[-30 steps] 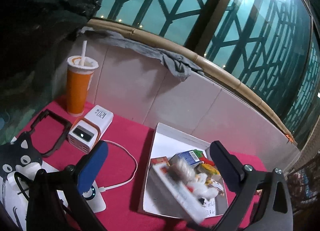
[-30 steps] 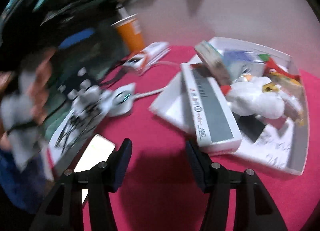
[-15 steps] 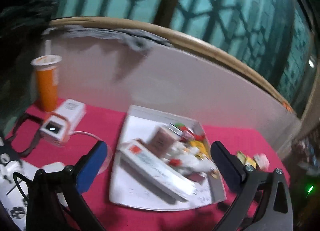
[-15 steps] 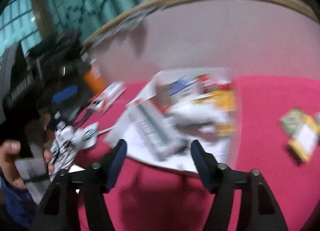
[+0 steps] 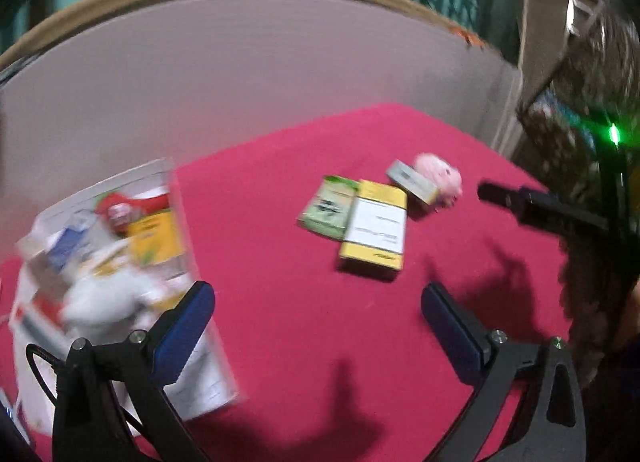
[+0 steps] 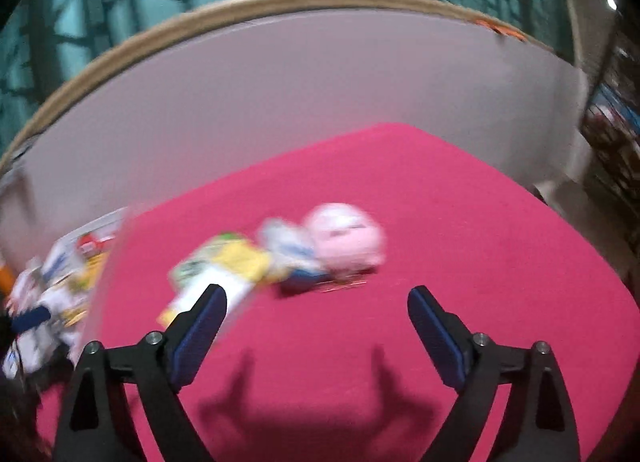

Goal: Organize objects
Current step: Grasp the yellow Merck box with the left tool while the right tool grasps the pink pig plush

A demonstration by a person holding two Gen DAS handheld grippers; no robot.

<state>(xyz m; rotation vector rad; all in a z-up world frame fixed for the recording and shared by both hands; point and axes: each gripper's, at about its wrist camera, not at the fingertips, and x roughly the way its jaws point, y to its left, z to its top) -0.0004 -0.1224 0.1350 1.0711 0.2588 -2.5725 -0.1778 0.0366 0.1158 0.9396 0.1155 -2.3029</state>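
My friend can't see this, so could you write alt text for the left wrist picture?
Open, empty tongs hover over a red cloth. Ahead lie a yellow box, a green packet, a grey box and a pink toy; a full white tray sits at left.

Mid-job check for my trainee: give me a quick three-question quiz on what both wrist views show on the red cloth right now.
1. True or false: the left gripper holds the yellow and white rectangular box.
2. Which item lies nearest the round pink plush toy? A) small grey box B) white cardboard tray C) green packet
3. Fill in: the right gripper has just been opening, and between its fingers there is ____.

Key: 1 false, its fingers stand open and empty above the red tablecloth. 2 A. 3 nothing.
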